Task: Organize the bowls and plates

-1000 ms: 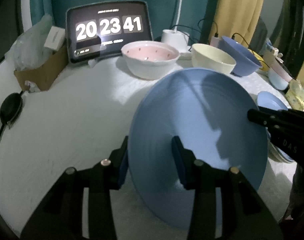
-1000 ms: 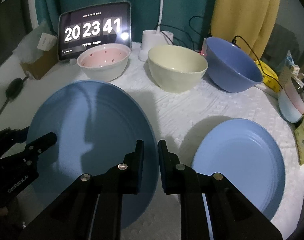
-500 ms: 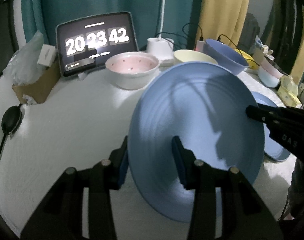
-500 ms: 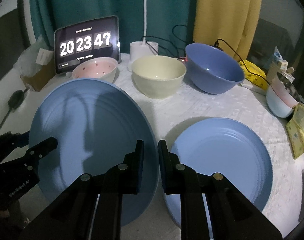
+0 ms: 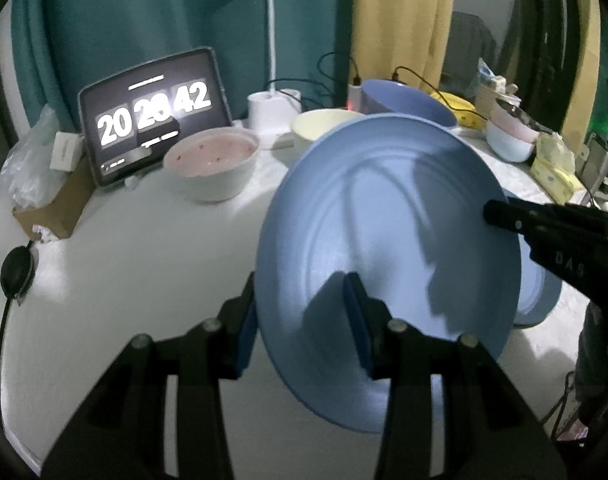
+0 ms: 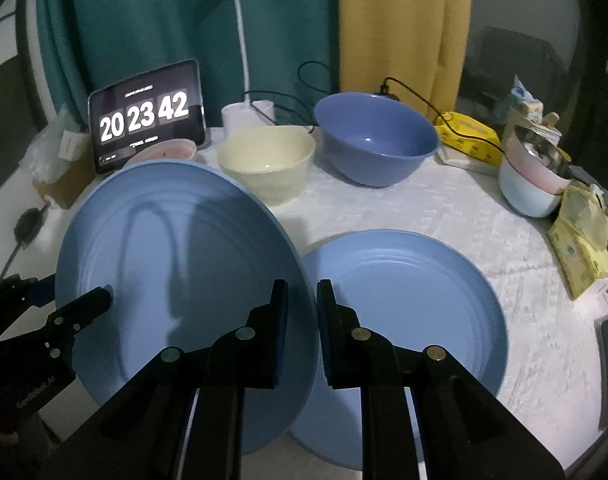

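Observation:
A large blue plate (image 5: 384,248) hangs tilted above the table, held by both grippers at opposite rims. My left gripper (image 5: 302,320) is shut on its left rim, one finger on each face. My right gripper (image 6: 302,320) is shut on the right rim of that same plate (image 6: 176,264). A second blue plate (image 6: 404,312) lies flat on the white cloth, just right of and partly under the held one. Behind stand a pink bowl (image 5: 212,160), a cream bowl (image 6: 264,160) and a blue bowl (image 6: 376,144).
A tablet clock (image 6: 148,116) and a lamp base (image 6: 246,114) with cables stand at the back. A cardboard box (image 5: 52,208) with a plastic bag sits at the left. Stacked bowls (image 6: 532,184) and yellow packets (image 6: 580,240) crowd the right edge.
Both grippers have carried the held plate to the right and a little upward. Its right edge now overlaps the plate lying on the table.

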Demonstrator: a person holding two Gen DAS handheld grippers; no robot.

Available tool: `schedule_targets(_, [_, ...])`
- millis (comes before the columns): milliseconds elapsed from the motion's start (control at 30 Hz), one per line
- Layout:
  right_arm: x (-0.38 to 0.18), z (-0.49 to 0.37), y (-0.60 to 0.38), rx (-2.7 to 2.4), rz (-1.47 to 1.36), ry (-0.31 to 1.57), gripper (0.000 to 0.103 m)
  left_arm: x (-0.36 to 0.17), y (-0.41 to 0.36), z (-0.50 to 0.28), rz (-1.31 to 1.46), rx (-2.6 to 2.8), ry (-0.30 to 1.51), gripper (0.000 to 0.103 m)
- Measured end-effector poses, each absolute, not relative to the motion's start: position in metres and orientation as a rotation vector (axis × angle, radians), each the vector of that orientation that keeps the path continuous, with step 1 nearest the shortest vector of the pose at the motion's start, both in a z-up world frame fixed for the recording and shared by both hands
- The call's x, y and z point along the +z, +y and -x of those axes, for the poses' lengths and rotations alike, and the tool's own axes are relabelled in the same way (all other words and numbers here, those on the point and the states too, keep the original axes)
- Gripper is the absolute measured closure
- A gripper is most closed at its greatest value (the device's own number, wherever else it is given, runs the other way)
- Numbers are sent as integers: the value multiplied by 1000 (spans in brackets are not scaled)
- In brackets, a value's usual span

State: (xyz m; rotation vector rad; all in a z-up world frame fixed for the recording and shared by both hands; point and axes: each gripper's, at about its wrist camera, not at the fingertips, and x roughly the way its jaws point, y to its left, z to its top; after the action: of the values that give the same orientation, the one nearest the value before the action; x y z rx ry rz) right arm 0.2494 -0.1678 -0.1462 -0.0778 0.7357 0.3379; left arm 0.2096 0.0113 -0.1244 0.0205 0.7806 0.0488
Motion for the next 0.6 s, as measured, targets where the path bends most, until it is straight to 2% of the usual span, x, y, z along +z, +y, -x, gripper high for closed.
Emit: schedule_targets(600, [-145, -260, -248, 257, -9, 720, 86, -120, -62, -238, -96, -47, 792, 61])
